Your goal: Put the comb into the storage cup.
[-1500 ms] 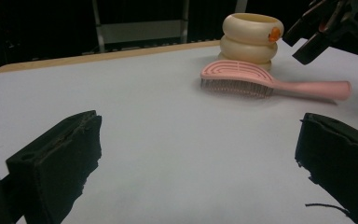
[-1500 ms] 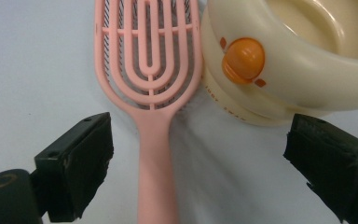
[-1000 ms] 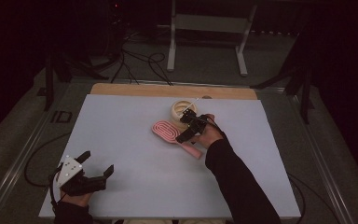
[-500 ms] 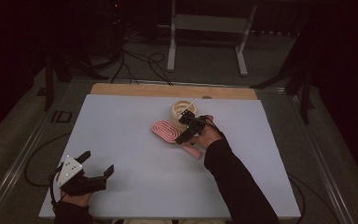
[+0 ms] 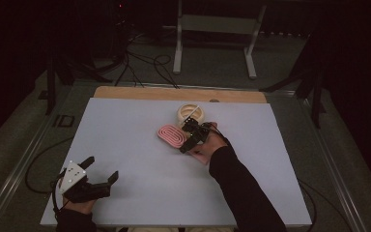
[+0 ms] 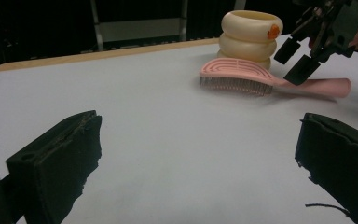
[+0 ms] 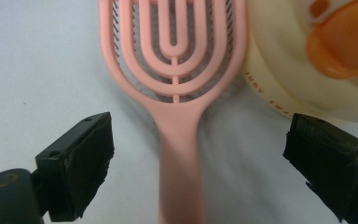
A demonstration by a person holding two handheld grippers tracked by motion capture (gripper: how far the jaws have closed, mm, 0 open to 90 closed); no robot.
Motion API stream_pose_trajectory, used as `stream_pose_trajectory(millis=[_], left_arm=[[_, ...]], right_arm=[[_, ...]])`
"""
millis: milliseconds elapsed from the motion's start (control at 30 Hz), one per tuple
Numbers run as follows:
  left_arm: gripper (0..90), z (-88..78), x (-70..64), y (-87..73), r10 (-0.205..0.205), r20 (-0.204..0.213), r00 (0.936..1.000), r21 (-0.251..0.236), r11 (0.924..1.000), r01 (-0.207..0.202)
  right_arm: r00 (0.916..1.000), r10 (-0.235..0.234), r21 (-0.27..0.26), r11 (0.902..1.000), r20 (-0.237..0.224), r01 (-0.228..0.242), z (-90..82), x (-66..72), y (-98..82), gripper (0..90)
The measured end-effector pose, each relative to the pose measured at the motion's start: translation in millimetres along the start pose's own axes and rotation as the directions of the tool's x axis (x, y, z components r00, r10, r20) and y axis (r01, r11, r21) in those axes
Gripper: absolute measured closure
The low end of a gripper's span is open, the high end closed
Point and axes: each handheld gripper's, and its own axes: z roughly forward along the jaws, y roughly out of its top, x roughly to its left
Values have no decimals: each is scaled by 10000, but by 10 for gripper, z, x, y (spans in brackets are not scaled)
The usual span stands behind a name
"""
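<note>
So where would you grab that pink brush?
Probably by the handle, from above. The brush lies flat, bristles down, and its narrow handle points away from the cream holder. The open right gripper already straddles it.

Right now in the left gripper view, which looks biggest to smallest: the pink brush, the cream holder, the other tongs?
1. Pink brush, widest.
2. Cream holder and the right tongs look alike in size; the tongs are cut off by the frame edge, so no ranking.

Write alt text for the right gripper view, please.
A pink hairbrush lies bristles down on a white table, its handle running between the open jaws of the right claw. A cream ring-shaped container with an orange part sits beside the brush head.
</note>
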Motion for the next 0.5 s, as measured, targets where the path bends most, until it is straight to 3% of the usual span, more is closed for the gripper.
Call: stream_pose_trajectory(millis=[500], left_arm=[[9,-3,2,0,2,-5,10000,12,10000,-2]], right_arm=[[9999,66,281,9996,-131,-62,119,50,11,76]])
